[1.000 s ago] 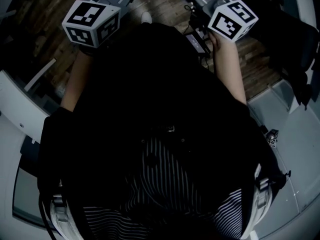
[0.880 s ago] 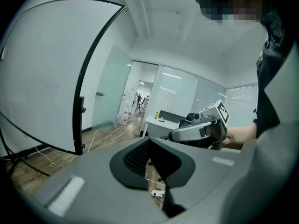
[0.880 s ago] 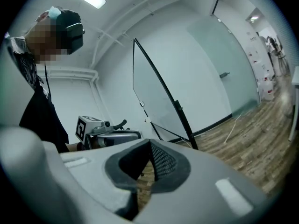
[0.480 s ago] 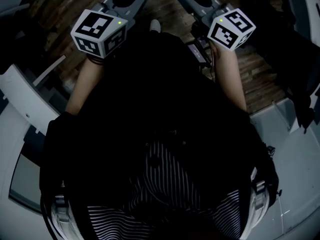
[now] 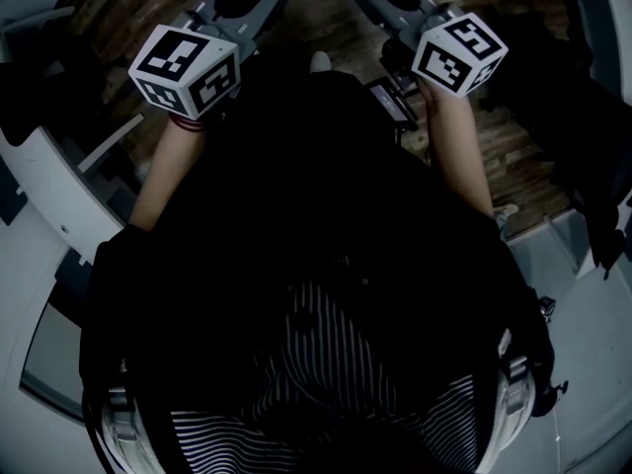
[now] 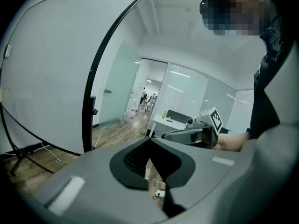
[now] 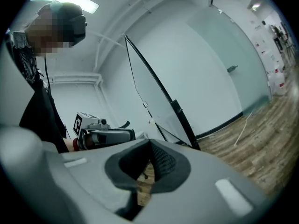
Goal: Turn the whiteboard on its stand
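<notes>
A: How much of the whiteboard (image 6: pixel 46 69) does the left gripper view show?
B: Its left side runs off the edge, and so does its stand (image 6: pixel 17 155). The figures (image 6: pixel 144 97) in the far room are too small to tell

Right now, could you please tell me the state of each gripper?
Left gripper: closed, holding nothing.
Right gripper: closed, holding nothing.

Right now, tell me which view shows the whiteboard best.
The left gripper view: the whiteboard fills its left side, its broad white face toward the camera. The right gripper view shows a narrow slanted sliver. The head view shows no board clearly.
</notes>
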Available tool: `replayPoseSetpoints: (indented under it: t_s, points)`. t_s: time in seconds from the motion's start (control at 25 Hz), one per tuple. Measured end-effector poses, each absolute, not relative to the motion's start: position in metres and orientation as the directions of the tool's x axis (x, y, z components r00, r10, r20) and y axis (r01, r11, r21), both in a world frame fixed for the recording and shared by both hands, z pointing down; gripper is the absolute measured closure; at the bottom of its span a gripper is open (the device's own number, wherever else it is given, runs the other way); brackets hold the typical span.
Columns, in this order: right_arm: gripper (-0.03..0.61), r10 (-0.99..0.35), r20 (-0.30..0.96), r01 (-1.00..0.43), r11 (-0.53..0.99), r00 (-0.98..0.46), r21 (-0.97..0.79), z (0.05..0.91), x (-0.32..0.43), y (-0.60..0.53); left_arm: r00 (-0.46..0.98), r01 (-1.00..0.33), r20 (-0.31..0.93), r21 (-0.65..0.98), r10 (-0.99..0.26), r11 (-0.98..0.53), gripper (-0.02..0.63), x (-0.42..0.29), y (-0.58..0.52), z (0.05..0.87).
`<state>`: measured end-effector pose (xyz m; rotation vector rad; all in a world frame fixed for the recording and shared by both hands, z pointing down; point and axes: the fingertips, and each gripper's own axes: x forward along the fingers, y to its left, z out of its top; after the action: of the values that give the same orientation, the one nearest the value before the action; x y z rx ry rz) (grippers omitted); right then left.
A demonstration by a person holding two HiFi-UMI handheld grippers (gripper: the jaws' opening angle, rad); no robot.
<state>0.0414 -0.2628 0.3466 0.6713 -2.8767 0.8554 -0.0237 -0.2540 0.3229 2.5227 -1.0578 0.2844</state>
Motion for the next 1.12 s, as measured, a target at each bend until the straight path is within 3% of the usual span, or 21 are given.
replayPoseSetpoints:
  t_s: [1.12]
  points:
    - [0.578,-0.567,0.245,-0.618,0.714,-0.786,-0.331,0.281,-0.156,-0.328,0.807,-0.589,0.149,0.281,-0.572,-0.758,0.614,-0.219,-0.331,0.272]
